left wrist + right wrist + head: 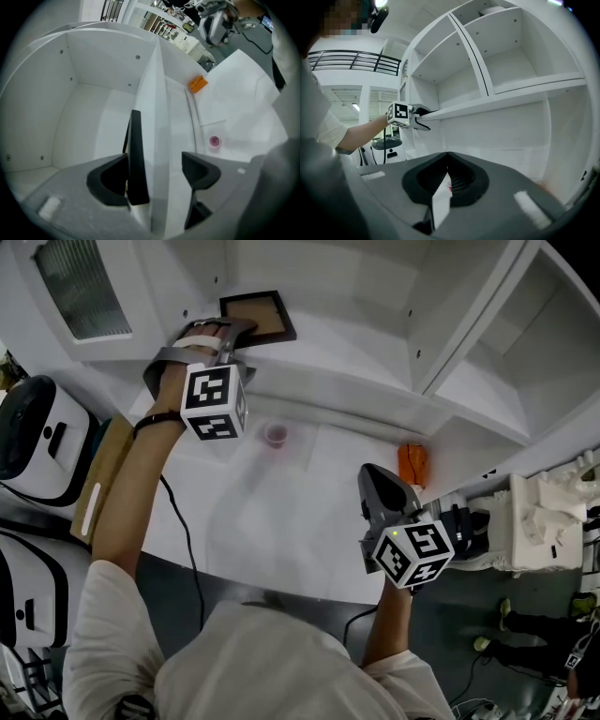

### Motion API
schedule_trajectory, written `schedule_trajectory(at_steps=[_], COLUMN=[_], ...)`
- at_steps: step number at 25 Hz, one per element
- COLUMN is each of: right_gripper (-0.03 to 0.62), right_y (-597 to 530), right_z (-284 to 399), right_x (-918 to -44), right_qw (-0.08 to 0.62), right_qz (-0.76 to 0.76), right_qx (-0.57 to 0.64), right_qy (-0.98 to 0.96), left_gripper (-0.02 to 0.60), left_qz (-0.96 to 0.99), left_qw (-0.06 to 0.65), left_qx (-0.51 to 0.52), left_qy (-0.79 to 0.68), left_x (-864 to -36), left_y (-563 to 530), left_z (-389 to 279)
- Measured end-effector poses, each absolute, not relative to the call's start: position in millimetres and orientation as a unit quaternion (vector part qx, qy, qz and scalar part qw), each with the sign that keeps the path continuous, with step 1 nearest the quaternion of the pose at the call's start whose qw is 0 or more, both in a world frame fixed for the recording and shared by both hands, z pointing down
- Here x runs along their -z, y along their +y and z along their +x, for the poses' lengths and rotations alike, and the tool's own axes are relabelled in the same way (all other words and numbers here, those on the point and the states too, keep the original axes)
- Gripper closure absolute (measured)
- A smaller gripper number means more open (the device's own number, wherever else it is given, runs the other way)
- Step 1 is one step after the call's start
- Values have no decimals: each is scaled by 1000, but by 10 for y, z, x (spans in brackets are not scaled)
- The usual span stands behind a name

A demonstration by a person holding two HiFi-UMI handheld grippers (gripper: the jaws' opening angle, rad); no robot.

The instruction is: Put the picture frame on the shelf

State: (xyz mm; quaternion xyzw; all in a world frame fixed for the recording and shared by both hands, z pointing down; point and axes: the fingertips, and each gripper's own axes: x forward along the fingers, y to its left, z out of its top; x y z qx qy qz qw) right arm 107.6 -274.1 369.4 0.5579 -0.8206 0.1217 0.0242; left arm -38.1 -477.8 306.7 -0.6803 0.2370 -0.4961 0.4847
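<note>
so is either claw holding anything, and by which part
Nothing gripped: left claw stands open astride the edge of the picture frame; right claw is shut and empty.

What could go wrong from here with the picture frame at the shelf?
1. The picture frame lies at the front edge of the shelf, close beside one pad of the open left gripper. Pulling back carelessly could drag it off.
2. The other pad sits on the far side of the shelf board, so tilting while withdrawing might bump the shelf.
</note>
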Motion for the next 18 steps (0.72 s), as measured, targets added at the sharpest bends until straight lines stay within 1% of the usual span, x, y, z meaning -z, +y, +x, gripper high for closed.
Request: schedule_trajectory(at_steps=[12, 18], right_gripper=[589, 589], right_y=[-2794, -2744], right_z=[1097, 1117], right_x=[-3751, -3748], right_qw=[28, 28], right_qz=[555, 552], right_qx=[-128, -128], right_qy=[-822, -824], left_gripper=[227, 195], left_qz=[-678, -690], left_qw=[493, 496], left_qx=[489, 456], left_qy=[242, 266], left_x=[-3078, -2943], left_y=[-4837, -4763], left_z=[-321, -302])
